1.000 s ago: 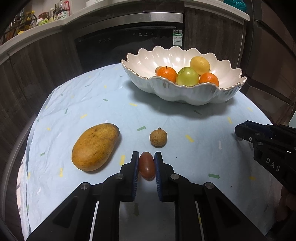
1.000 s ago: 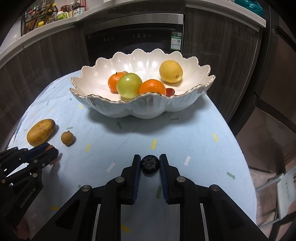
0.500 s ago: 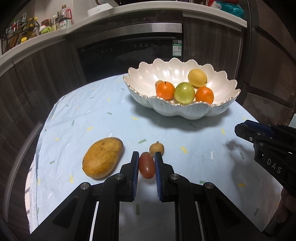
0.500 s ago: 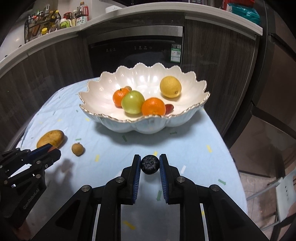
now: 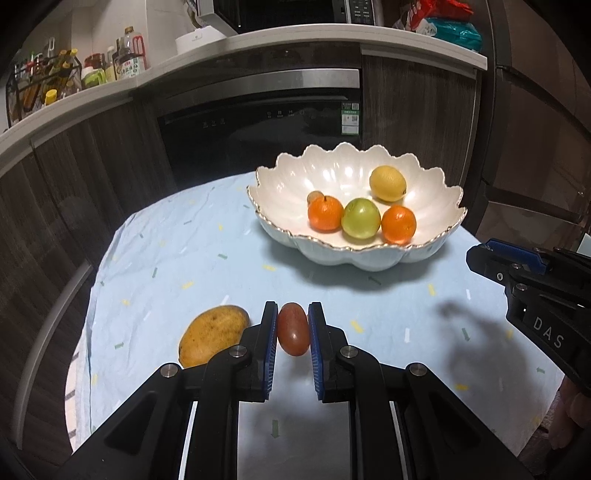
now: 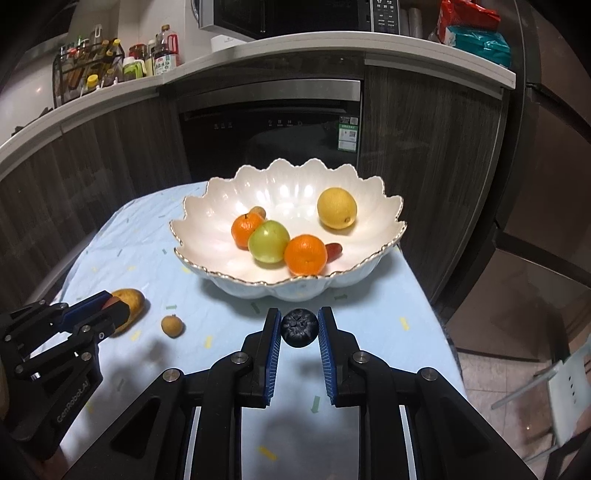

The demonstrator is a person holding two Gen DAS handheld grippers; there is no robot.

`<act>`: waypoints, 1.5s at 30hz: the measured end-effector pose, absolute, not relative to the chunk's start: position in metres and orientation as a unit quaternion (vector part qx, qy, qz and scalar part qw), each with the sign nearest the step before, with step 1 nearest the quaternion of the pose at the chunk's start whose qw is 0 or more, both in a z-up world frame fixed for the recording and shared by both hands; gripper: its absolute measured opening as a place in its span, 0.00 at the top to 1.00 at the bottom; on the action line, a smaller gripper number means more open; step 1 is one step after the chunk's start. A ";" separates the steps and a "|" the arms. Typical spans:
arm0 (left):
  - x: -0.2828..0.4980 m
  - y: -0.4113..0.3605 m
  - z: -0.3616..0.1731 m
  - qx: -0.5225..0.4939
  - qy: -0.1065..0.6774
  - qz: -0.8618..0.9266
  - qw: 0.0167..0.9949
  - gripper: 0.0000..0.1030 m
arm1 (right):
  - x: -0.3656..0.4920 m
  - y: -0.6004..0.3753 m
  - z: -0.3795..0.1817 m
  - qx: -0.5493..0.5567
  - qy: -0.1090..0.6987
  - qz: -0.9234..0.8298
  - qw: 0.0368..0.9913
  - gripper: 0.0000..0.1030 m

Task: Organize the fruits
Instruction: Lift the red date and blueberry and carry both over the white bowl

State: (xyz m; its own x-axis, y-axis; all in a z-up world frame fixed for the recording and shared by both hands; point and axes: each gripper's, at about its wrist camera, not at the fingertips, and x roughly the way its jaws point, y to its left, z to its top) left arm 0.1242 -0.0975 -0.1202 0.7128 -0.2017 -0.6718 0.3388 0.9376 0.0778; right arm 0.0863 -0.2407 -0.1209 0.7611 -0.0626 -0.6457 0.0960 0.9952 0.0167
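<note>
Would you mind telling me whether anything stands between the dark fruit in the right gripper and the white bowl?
Nothing visible does: only bare blue tablecloth lies between the dark fruit and the white bowl.

Table (image 5: 155, 258), mid-frame: pale blue cloth with small coloured flecks. Behind it, dark wood-grain cabinets (image 6: 424, 155) around a black built-in appliance (image 6: 269, 144) with a steel top band. White countertop (image 5: 258, 40) curving across the upper frame. Bottle rack (image 6: 86, 70), upper left. Microwave (image 6: 295, 14), top centre. Snack packets (image 6: 472, 33), upper right. Tiled floor (image 6: 491, 373), lower right.
</note>
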 end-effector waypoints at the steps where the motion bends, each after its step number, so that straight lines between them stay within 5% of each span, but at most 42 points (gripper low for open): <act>1: 0.124 -0.098 -0.119 0.099 0.349 -0.147 0.920 0.83 | 0.086 -0.241 -0.120 0.025 0.342 -0.043 0.938 0.79; 45: 0.208 -0.149 -0.086 0.101 0.324 -0.168 0.926 0.83 | 0.153 -0.291 -0.080 0.030 0.304 -0.085 0.948 0.79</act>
State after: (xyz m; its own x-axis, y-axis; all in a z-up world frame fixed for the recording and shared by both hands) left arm 0.2080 -0.1487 -0.0862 0.7336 -0.2453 -0.6338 0.3761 0.9233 0.0781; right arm 0.1525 -0.2911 -0.0804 0.8010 -0.1431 -0.5813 0.1796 0.9837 0.0055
